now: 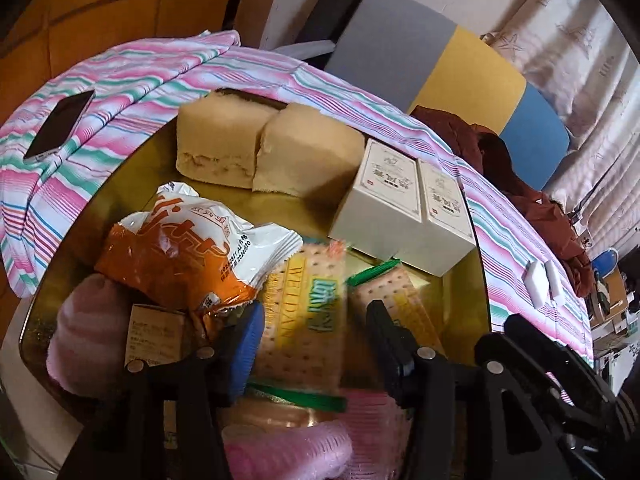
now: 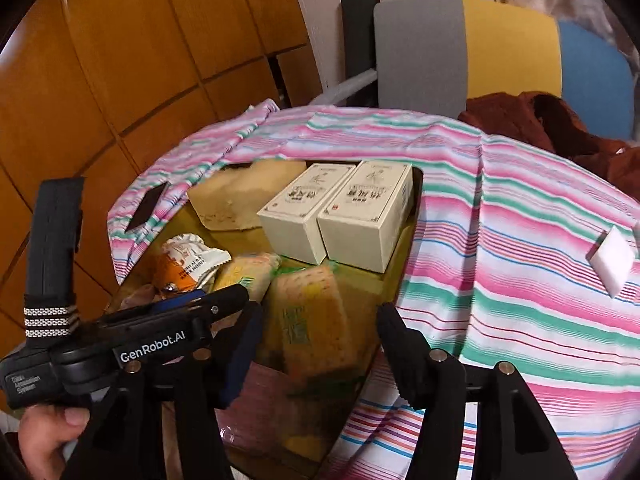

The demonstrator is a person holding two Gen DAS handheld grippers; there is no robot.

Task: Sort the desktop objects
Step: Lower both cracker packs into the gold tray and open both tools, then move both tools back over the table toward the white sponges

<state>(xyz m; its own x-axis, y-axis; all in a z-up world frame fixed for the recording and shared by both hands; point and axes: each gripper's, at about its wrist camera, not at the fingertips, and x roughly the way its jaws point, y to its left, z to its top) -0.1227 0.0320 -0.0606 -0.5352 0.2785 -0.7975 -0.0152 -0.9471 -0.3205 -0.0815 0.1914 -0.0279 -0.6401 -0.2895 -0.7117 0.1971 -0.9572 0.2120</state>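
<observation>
Snacks and boxes crowd the tray [image 1: 120, 200]

Two sponge blocks [image 1: 264, 144] sit at the back; two boxes [image 1: 404, 204] stand side by side right of them; cracker packs [image 1: 304, 312] lie in front, snack bag [image 1: 180, 256] to their left; a phone [image 1: 60, 124] lies on the cloth [image 1: 520, 240] far left.

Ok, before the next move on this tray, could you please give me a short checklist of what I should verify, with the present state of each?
1. Left hand-held gripper open: ok, its pads stand apart around the yellow cracker packet with green lettering.
2. Right hand-held gripper empty: ok, open above the orange-yellow cracker packet.
3. Room between the two grippers: not ok, they sit very close together.
4. Two white cardboard boxes upright, side by side: ok.
5. Black phone away from the pile, on the pink striped cloth: ok.
6. What lies beneath the orange-and-white snack packet: cannot tell.
</observation>
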